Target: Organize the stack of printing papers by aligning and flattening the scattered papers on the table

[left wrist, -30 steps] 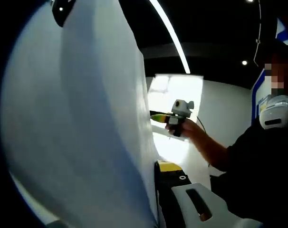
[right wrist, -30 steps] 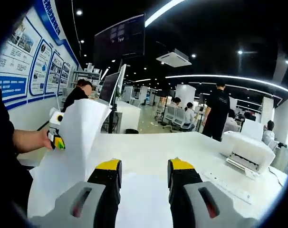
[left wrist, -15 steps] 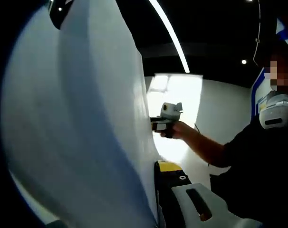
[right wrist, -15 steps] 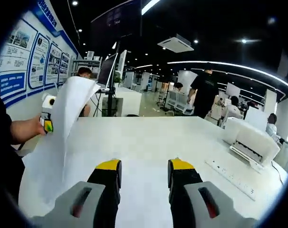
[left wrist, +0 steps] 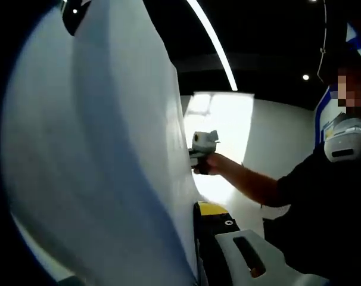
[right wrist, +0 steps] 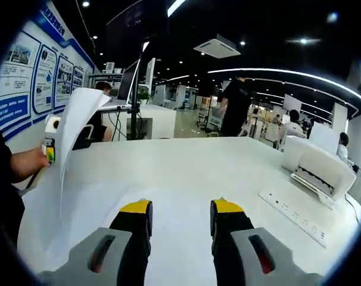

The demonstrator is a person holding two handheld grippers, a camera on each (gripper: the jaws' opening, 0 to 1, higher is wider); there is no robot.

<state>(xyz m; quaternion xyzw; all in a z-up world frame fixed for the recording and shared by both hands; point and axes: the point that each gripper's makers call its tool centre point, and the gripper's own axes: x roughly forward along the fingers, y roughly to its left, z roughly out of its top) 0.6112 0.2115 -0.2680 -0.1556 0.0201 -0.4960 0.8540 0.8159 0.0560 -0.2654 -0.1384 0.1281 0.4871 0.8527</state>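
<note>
Right gripper: jaws stand apart with nothing between them, hovering over the white table; a flat sheet seems to lie on the table directly beneath and ahead of the jaws, though white on white makes its edges hard to trace. Left of these jaws, the left gripper holds a raised, curling sheet of paper on edge. In the left gripper view this paper lies against the left side of the visible yellow-tipped jaw; the other jaw is hidden, so the grip is judged a clamp. Step in hand, by judgement: gathering loose sheets. Next: lower the lifted sheet squarely, then press flat. Farther right: a power strip, then a printer; neither obstructs. Beyond, a person standing.
</note>
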